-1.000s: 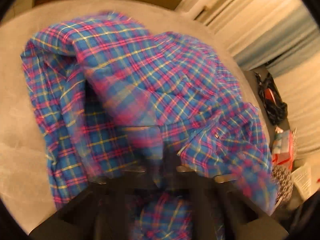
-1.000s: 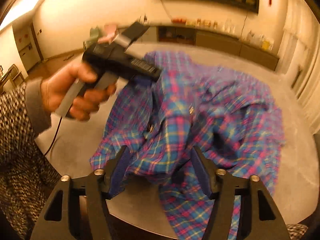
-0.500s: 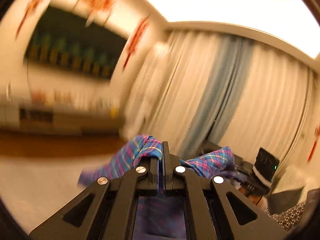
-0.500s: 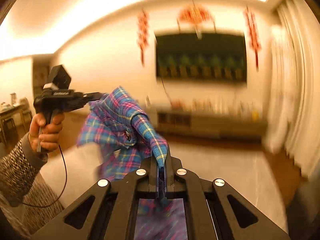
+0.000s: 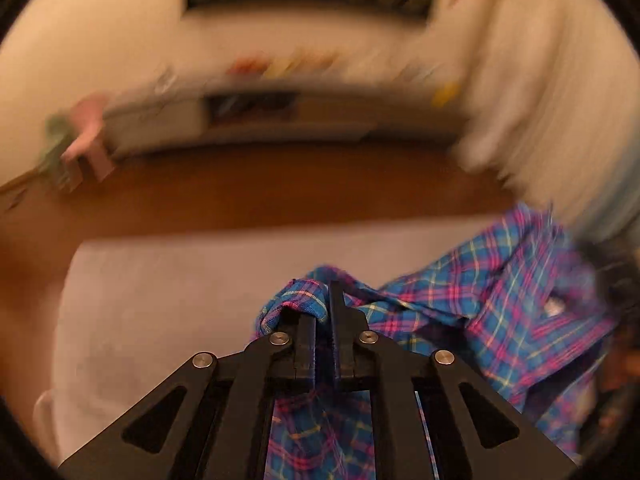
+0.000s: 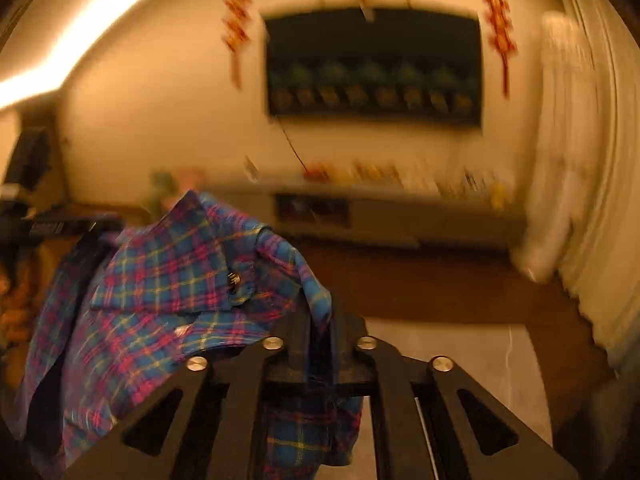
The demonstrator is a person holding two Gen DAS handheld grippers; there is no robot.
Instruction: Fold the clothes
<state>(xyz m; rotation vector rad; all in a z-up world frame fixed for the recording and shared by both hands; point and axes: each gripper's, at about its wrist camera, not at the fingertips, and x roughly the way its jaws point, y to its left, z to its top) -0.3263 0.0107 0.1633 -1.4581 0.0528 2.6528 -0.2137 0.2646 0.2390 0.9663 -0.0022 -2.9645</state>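
A blue, pink and yellow plaid shirt [image 5: 488, 304] hangs in the air between both grippers. My left gripper [image 5: 325, 312] is shut on a bunched edge of it, with cloth trailing right and down. My right gripper [image 6: 322, 320] is shut on another edge of the plaid shirt [image 6: 168, 292], which drapes to the left and below the fingers. The other hand-held gripper [image 6: 52, 226] shows dimly at the left of the right wrist view.
A pale grey table top [image 5: 168, 300] lies below the left gripper, and it shows in the right wrist view [image 6: 460, 380]. Beyond are a brown floor [image 5: 260, 196], a low cabinet [image 6: 400, 220], a dark wall screen [image 6: 372, 64] and white curtains [image 6: 580, 160].
Both grippers closed on the shirt and lifted it off the table. In the last half second the left view swung left, from curtains to cabinet wall, and tipped down.
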